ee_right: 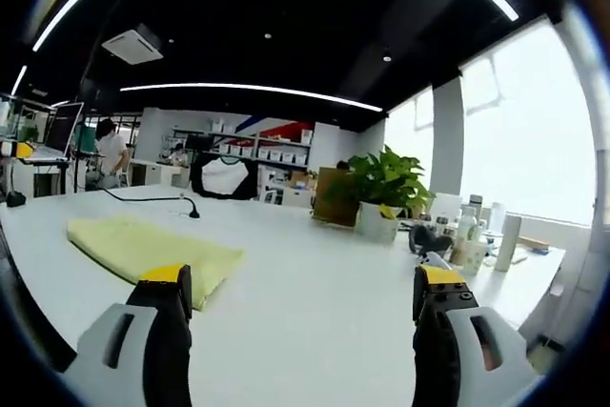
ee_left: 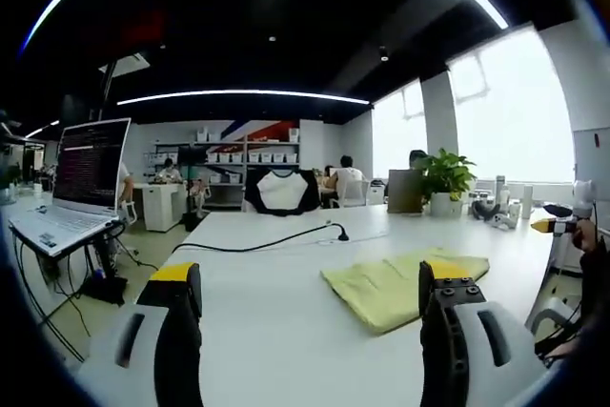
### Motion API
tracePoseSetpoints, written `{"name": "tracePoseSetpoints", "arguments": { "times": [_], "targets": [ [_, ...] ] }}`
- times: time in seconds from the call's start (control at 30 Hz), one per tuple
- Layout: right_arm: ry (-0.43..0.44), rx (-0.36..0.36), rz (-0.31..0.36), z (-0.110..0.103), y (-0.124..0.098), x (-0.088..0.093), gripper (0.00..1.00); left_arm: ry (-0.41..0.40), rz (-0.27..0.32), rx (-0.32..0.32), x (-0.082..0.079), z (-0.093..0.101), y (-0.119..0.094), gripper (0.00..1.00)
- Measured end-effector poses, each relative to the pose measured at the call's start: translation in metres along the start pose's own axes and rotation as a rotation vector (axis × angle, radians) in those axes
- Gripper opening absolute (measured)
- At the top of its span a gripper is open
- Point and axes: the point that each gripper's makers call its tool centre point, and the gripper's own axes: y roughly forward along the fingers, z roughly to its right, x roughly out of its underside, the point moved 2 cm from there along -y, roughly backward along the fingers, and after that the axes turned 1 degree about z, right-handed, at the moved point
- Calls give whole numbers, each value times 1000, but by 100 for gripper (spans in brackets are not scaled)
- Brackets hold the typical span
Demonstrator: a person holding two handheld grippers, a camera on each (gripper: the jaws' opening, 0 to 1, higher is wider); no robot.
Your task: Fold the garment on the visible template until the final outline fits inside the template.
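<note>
A pale yellow garment lies flat and folded on the white table. In the left gripper view it is right of centre, just beyond the right jaw. My left gripper is open, with nothing between its jaws, above the bare tabletop left of the cloth. In the right gripper view the garment lies at the left, past the left jaw. My right gripper is open and holds nothing, over the bare table to the right of the cloth.
A black cable crosses the table behind the garment. A laptop stands on a stand at the left. A potted plant and bottles sit at the far side. People sit at desks in the background.
</note>
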Motion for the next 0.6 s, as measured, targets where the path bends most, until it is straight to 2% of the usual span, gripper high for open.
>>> {"name": "tracePoseSetpoints", "arguments": {
  "times": [0.13, 0.33, 0.6],
  "targets": [
    [2, -11, 0, -2, -1, -4, 99, 6, 18, -9, -5, 0, -3, 100],
    [-22, 5, 40, 1, -5, -16, 99, 2, 7, -17, -3, 0, 1, 100],
    [-19, 3, 32, -4, -5, -12, 99, 12, 27, -6, -4, 7, 1, 100]
  ]
}}
